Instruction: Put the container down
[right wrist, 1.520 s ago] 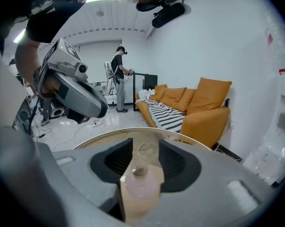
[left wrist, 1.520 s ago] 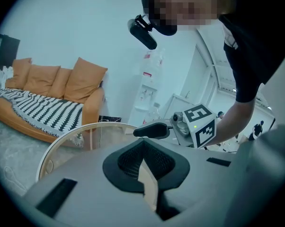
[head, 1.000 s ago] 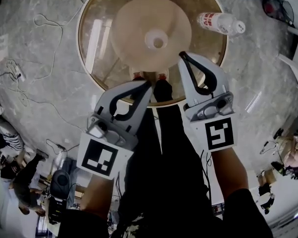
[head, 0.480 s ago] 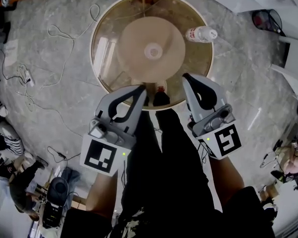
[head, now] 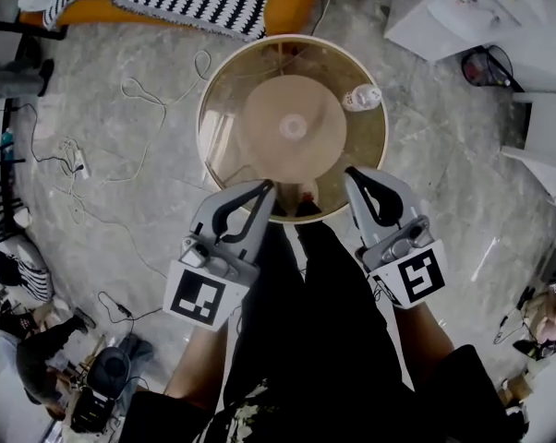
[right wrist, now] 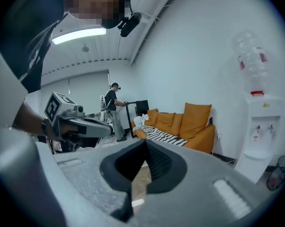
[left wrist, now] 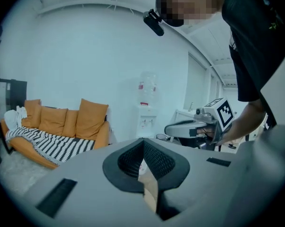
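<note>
The container [head: 361, 98], a clear bottle with a red label, stands on the round glass table [head: 224, 100], ahead of the right gripper [head: 354, 173] and well apart from it. That claw is clenched, jaws tip to tip on nothing. The left gripper [head: 262, 188] beside it is the same: closed, empty.

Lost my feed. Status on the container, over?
Left hand-held gripper shut, empty. Right hand-held gripper shut, empty. Bottle down on round glass table, apart from both. Nothing in the way.
</note>
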Available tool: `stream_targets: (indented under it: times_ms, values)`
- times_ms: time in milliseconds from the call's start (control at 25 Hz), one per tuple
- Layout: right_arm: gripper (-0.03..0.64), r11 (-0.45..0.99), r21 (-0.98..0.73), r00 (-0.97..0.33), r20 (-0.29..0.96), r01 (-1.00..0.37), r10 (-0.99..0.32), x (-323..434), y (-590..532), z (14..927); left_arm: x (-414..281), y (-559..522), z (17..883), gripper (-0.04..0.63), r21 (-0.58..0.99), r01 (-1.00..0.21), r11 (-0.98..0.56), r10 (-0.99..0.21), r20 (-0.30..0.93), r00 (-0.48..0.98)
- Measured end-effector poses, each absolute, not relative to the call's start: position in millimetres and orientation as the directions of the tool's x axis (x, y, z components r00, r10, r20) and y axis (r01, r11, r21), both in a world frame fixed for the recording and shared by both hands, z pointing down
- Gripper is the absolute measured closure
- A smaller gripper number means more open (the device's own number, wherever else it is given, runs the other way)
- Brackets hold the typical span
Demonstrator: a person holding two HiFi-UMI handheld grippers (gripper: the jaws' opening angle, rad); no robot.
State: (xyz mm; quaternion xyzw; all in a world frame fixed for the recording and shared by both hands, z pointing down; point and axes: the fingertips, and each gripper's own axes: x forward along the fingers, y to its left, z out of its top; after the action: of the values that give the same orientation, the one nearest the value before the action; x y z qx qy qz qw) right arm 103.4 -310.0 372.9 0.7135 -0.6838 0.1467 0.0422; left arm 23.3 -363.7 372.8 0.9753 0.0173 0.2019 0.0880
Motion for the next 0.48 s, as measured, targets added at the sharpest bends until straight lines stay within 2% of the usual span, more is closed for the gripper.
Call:
stream_targets:
  times_ms: [480]
  values:
    - [0.623, -0.069, 0.002, 0.068, 0.206, -0.998, -0.976, 100.0, -289.2, 279.5, 19.0, -346.1, 283.4, 0.591, 0.176, -0.022, -0.984, 0.038, 0.33, 0.943]
